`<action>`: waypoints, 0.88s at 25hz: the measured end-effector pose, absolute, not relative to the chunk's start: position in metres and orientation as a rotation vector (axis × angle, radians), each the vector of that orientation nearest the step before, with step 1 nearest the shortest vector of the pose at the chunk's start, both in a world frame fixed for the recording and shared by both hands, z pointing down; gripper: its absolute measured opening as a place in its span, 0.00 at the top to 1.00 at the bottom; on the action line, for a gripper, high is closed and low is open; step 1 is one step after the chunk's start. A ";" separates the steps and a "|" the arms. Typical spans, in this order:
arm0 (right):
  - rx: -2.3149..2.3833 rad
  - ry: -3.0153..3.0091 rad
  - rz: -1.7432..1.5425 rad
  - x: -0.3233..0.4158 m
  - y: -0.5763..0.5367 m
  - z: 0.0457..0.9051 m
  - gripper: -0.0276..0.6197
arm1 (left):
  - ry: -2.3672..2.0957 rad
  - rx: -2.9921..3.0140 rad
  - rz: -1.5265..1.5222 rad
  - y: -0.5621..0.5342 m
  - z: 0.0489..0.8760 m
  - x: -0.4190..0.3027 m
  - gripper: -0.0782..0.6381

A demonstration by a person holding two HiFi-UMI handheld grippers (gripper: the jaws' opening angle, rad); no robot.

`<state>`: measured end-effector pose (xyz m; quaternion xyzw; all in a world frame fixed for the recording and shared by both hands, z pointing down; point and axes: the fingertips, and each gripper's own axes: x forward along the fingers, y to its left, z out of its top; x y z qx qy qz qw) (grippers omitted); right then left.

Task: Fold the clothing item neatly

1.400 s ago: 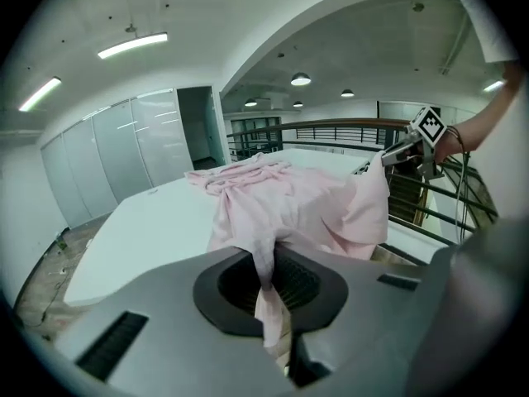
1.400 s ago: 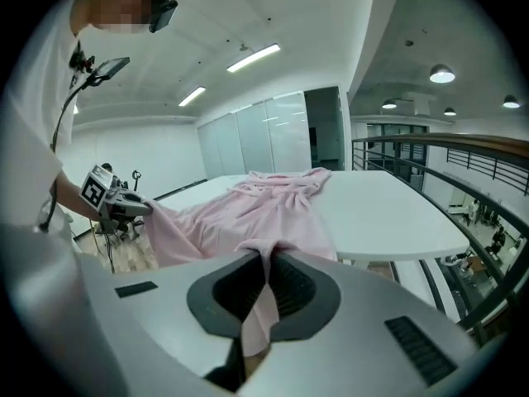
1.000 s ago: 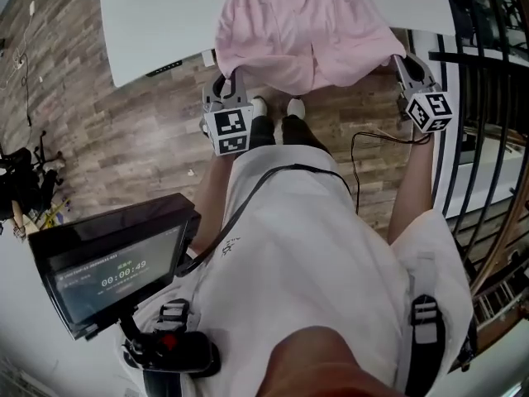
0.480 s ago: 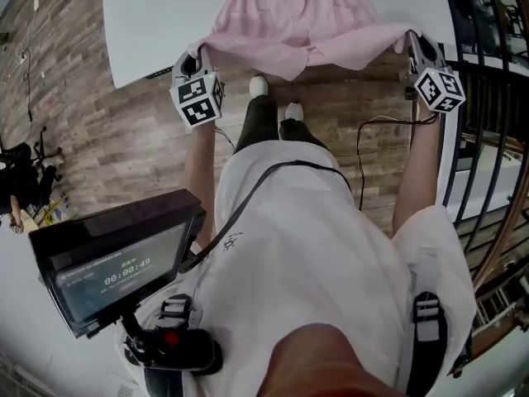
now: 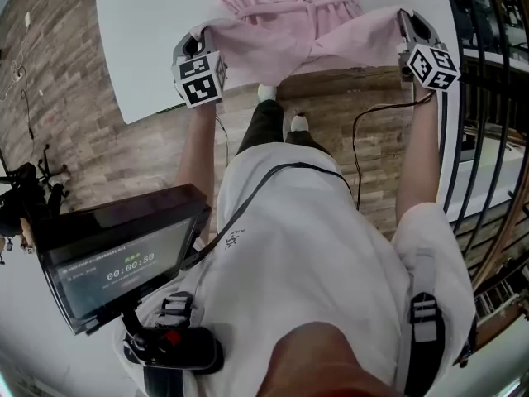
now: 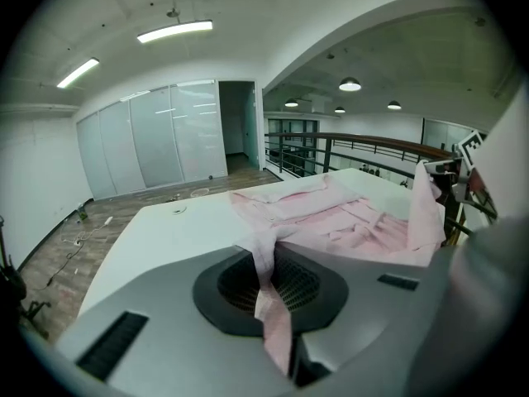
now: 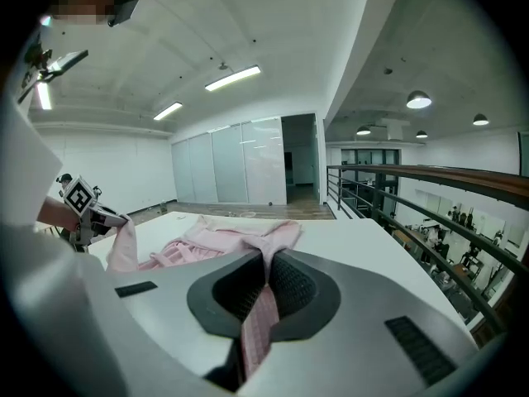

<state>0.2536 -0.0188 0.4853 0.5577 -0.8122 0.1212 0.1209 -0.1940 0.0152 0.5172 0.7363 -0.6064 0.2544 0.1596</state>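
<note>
item: pink garment (image 5: 289, 19) on white surface (image 5: 140, 40), hem raised over the surface's near edge | left gripper (image 5: 190, 44), right gripper (image 5: 407, 21): jaws clamped on hem corners | handling: likely light, limp, sags; grip corners, keep taut

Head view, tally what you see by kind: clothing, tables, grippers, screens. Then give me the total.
pink garment: 1
white table: 1
grippers: 2, the left gripper and the right gripper, each with jaws shut on the garment's edge
screen: 1
Total: 5
</note>
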 end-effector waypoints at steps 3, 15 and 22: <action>1.573 -2.315 0.378 0.235 -0.051 0.507 0.94 | -1.656 2.112 0.817 -0.021 0.544 -0.188 0.87; 1.281 -2.112 0.527 0.159 -0.141 0.628 0.78 | -1.293 2.143 1.076 -0.099 0.651 -0.179 0.63; 1.296 -2.090 0.579 0.159 -0.152 0.625 0.64 | -1.216 2.152 0.987 -0.104 0.643 -0.187 0.54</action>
